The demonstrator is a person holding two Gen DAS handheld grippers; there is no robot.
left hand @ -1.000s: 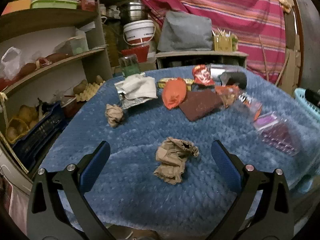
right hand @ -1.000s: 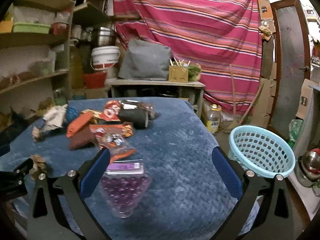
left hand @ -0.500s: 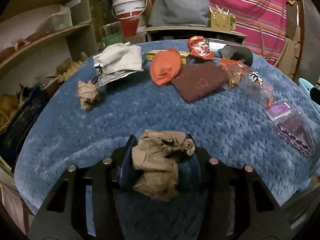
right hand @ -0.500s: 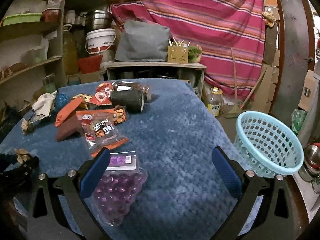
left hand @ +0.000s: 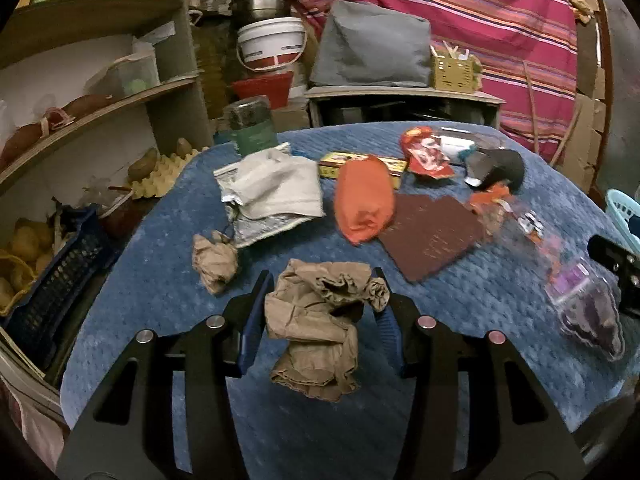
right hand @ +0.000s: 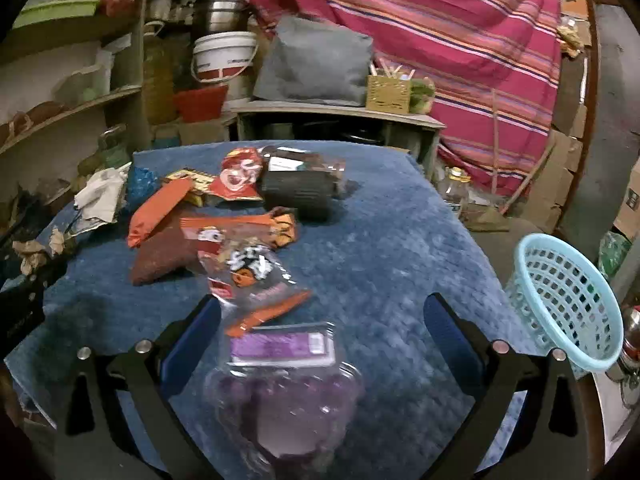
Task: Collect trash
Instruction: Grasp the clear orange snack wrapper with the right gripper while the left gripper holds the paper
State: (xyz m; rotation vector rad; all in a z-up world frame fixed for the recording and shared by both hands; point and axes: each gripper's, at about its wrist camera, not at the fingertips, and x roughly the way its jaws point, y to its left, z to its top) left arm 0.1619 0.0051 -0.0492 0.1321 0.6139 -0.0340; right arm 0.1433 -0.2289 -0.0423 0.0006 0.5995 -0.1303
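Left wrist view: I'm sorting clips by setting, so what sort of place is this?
Likely a home storeroom or pantry: shelves holding produce, stacked pots and a bucket, and a striped cloth hung as a backdrop.

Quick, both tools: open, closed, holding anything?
Left tool: closed on the crumpled brown paper.
Right tool: open, holding nothing; the purple clamshell pack lies between its fingers.

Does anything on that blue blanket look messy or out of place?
Yes: wrappers and packets lie scattered over the blue blanket-covered table, including a second crumpled brown paper ball. The left gripper holds one crumpled brown paper wad, while the light blue plastic basket sits off the table's side.
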